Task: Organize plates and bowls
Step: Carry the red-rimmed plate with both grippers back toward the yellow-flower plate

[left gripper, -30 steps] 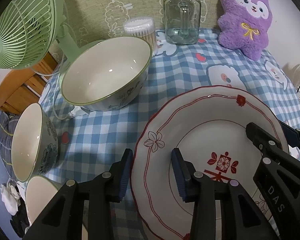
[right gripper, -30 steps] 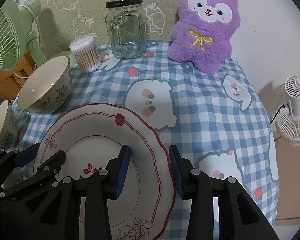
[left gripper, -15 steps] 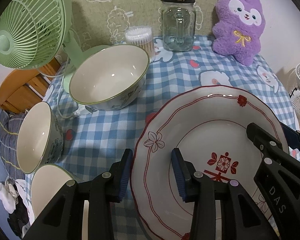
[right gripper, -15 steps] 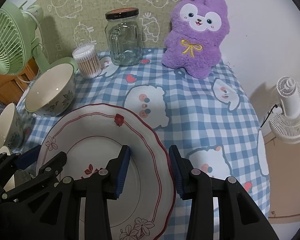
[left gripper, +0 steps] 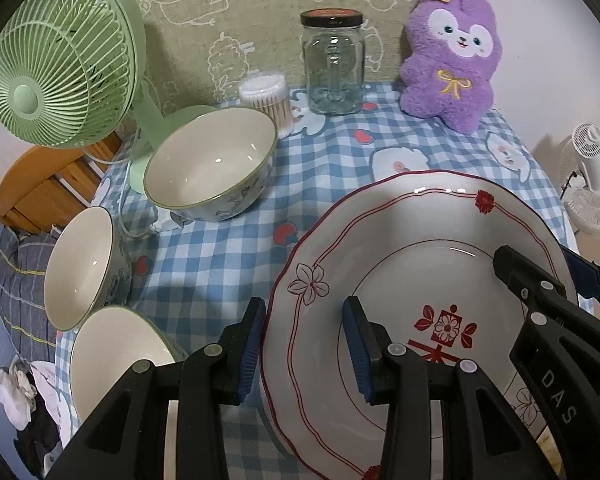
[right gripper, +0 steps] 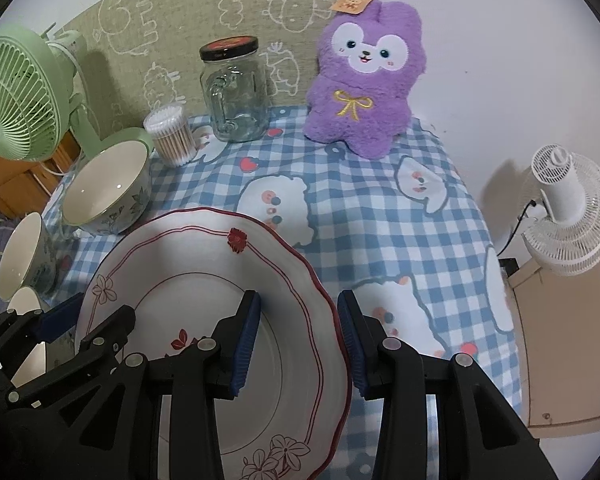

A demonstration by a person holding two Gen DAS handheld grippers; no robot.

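A white plate with red trim (left gripper: 420, 248) (right gripper: 188, 256) is held up above the checked tablecloth. My left gripper (left gripper: 304, 344) straddles its left rim and my right gripper (right gripper: 298, 340) straddles its right rim, both shut on it. A large green-rimmed bowl (left gripper: 212, 160) (right gripper: 108, 184) stands at the back left. Two smaller bowls, one (left gripper: 80, 264) and another (left gripper: 112, 356), sit at the table's left edge.
A green fan (left gripper: 56, 60), a cotton swab tub (left gripper: 266, 98), a glass jar (left gripper: 332, 64) and a purple plush (left gripper: 452, 60) line the back. A white fan (right gripper: 568, 208) stands off the table's right side. Checked cloth (right gripper: 360, 208) lies ahead.
Both grippers and the plate have risen and pulled back from the table; the bowls, jar and plush look smaller and farther. The hold on the plate is unchanged.
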